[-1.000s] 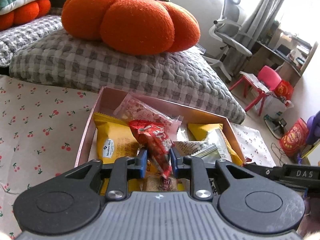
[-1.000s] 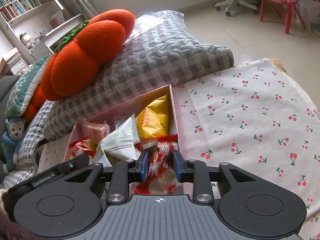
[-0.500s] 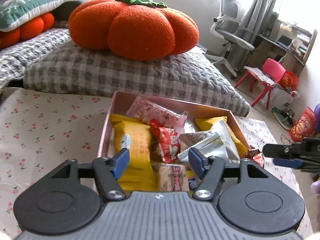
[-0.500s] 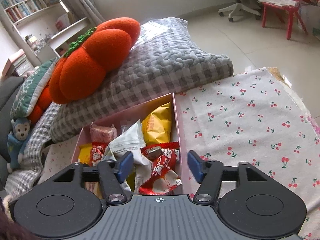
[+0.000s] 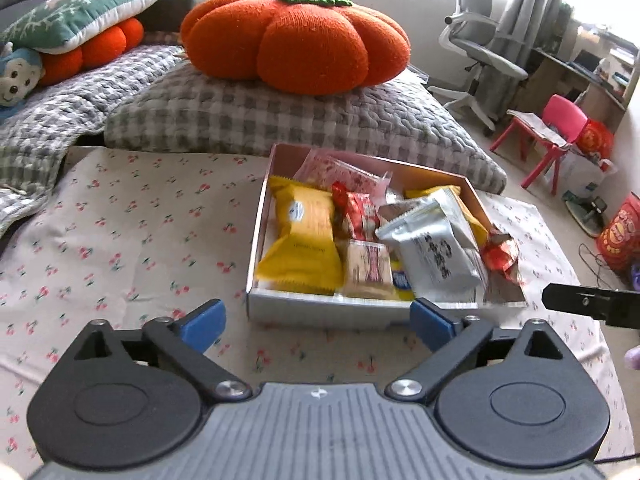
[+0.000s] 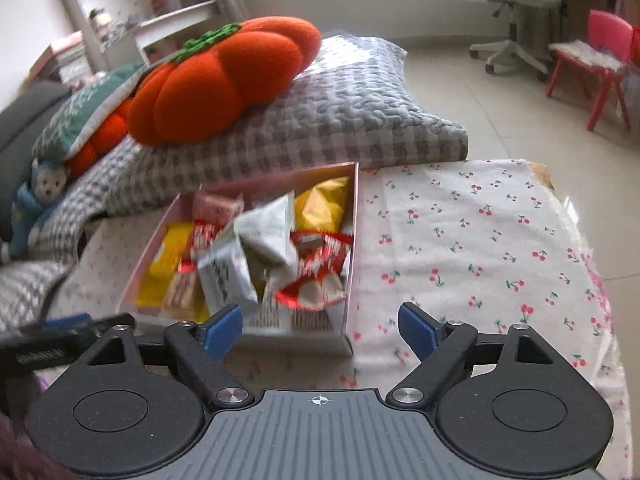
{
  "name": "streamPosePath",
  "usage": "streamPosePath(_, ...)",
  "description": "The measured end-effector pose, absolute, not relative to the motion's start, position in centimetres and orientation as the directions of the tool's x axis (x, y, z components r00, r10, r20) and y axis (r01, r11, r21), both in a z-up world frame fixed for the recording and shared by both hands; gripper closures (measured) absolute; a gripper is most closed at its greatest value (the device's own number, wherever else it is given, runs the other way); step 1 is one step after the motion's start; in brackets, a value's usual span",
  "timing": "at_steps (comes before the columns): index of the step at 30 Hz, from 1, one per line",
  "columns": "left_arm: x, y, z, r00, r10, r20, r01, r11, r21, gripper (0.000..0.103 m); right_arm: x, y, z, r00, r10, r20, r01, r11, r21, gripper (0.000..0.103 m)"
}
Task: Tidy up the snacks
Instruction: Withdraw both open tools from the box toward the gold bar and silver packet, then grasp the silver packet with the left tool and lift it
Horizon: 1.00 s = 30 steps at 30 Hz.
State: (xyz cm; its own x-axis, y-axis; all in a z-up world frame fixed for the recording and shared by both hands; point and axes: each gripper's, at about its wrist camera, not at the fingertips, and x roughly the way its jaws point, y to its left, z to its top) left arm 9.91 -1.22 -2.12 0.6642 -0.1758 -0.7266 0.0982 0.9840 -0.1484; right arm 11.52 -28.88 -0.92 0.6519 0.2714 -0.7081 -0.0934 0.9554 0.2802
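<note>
A pink box [image 5: 262, 220] sits on the cherry-print cloth and holds several snacks: a yellow pack [image 5: 304, 236], a small red pack [image 5: 358, 212], a silver pack [image 5: 434, 252] and a red-and-white pack [image 5: 500, 256] at its right edge. The box also shows in the right wrist view [image 6: 351, 240], with the red-and-white pack [image 6: 316, 276] in its near right corner. My left gripper [image 5: 318, 326] is open and empty, just in front of the box. My right gripper [image 6: 320, 330] is open and empty, at the box's near right corner.
A grey checked cushion [image 5: 280, 120] with an orange pumpkin pillow [image 5: 296, 40] lies behind the box. Cherry-print cloth [image 5: 120, 232] spreads left of the box and right of it [image 6: 480, 240]. An office chair [image 5: 476, 44] and a pink stool [image 5: 556, 120] stand on the floor beyond.
Both grippers were shut on red snack packs over the box one second ago. They opened, left the packs in the box, and drew back toward the near side.
</note>
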Motion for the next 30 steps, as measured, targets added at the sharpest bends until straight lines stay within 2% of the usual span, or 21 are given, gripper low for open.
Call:
streamPosePath(4,8.5,-1.3,-2.7,0.664,-0.17,-0.728,0.123,0.985,-0.118,0.003,9.4,-28.8,-1.2,0.652,0.272,-0.708,-0.125,0.959,0.254,0.009)
streamPosePath(7,7.5,-1.6,-3.3,0.662,-0.153,-0.734,0.136,0.987,-0.083,0.002,8.2,-28.9,-1.5,0.642,0.28,-0.714,-0.145,0.958,0.246,0.008)
streamPosePath(12,6.2,-3.6,-4.5,0.632,-0.199,-0.749,0.21,0.974,-0.081,0.002,7.0,-28.9,-2.5,0.638,0.253,-0.727,-0.171,0.968,0.186,0.007)
streamPosePath(21,3.8,-10.1,-6.8,0.577,-0.346,-0.74,0.491,0.871,-0.024,0.003,6.3,-31.0,-3.9,0.65,0.185,-0.737,-0.134,0.983,0.128,0.007)
streamPosePath(26,3.4,-12.7,-7.8,0.553,-0.407,-0.727,0.625,0.78,0.039,0.013,5.9,-32.1,-4.6,0.644,0.174,-0.745,-0.128,0.985,0.12,0.007)
streamPosePath(28,4.0,-13.2,-8.0,0.528,-0.421,-0.738,0.645,0.764,0.025,0.023,5.7,-32.6,-4.8,0.645,0.174,-0.745,-0.125,0.985,0.121,0.007)
streamPosePath(30,4.4,-13.4,-7.9,0.503,-0.445,-0.741,0.657,0.754,-0.007,0.026,5.7,-33.0,-5.1,0.644,0.17,-0.746,-0.123,0.985,0.118,0.007)
